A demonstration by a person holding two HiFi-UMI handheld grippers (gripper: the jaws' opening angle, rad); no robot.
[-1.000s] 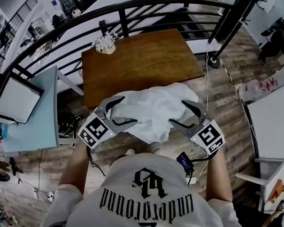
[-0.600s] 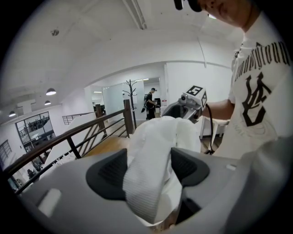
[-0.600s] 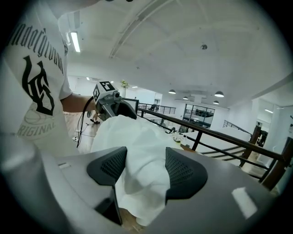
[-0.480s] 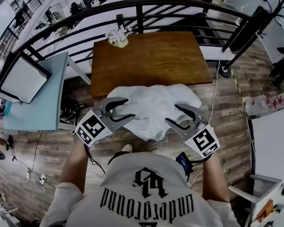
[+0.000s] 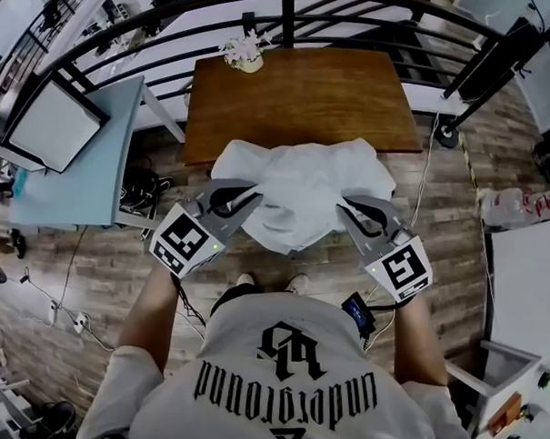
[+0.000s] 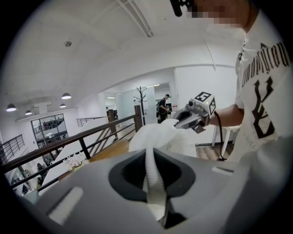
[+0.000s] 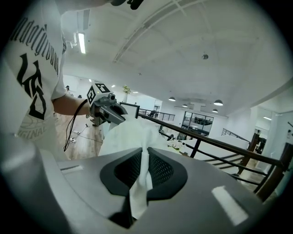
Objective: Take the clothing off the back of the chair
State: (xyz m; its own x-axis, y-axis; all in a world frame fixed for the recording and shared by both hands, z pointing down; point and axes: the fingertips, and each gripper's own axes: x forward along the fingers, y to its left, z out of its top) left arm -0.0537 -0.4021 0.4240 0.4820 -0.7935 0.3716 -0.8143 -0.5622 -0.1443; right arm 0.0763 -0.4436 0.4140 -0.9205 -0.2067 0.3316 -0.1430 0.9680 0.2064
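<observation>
Both grippers are on the cloth! The left hand-held gripper is closing its jaws, and its own view shows a narrow fold of white fabric caught upright between the pads. It is the same on the other side. The right hand-held gripper is closing too, with a strip of the same fabric squeezed in its jaws and trailing below them.

The prize is the crumpled white cloth garment. It is heaped just in front of the person, on the near side of the brown wooden table. The chair back it should be hanging on is hidden under the cloth.

Here is the relation that counts. The garment lies ahead of and between the two grippers, its long axis running side to side from one to the other. Each gripper pinches one end, so neither hand is nearer.

The garment looks thin, soft and heavily rumpled. It bulges in the middle, and a loose flap sags toward the person above the wooden plank floor.

The next move looks like an even lift with both ends together. If one side leads, the slack middle could drag on whatever is beneath it.
</observation>
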